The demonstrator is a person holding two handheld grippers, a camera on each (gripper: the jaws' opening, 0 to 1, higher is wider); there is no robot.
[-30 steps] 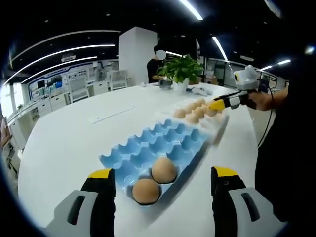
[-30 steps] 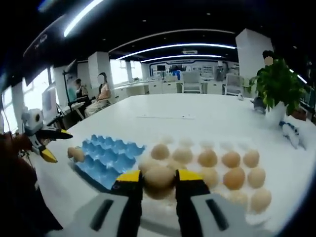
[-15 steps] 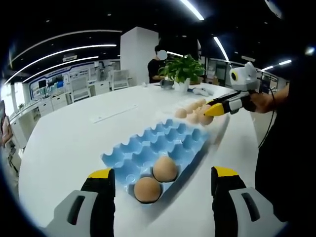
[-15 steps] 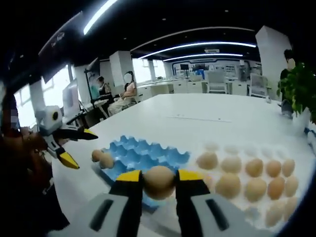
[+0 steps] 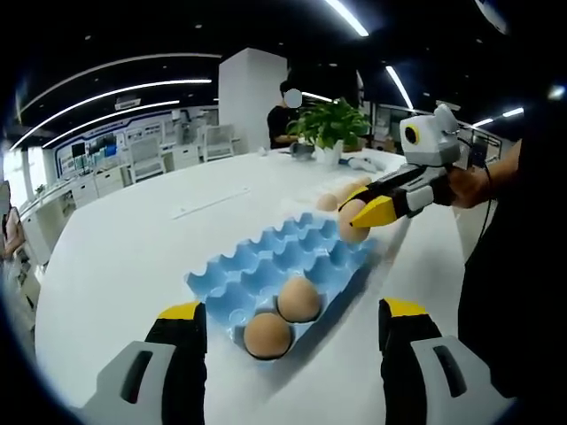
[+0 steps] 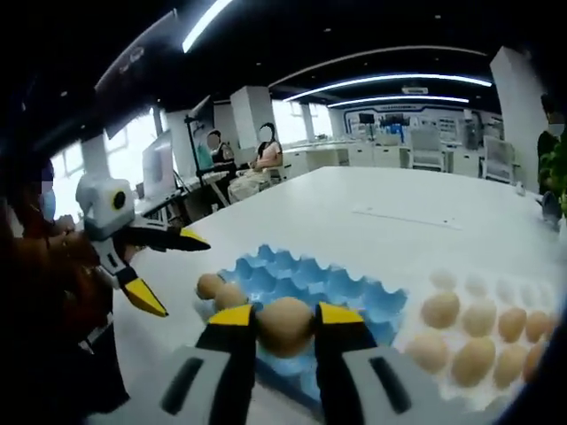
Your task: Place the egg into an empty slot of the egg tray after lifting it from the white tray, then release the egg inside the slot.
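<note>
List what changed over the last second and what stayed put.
The right gripper, shut on the egg throughout, lifted it from the white tray and carried it across to above the blue egg tray, as the left gripper view shows. Nothing was let go. The left gripper stayed open in front of the blue tray, and the two eggs in its near slots stayed put.

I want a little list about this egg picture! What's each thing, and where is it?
right hand-held gripper: shut on an egg, held above the blue tray
left hand-held gripper: open, holding nothing
blue egg tray: on the white table, two eggs side by side at one end, other slots empty
white tray: next to the blue one, many eggs in it
potted plant: far side of the table
</note>
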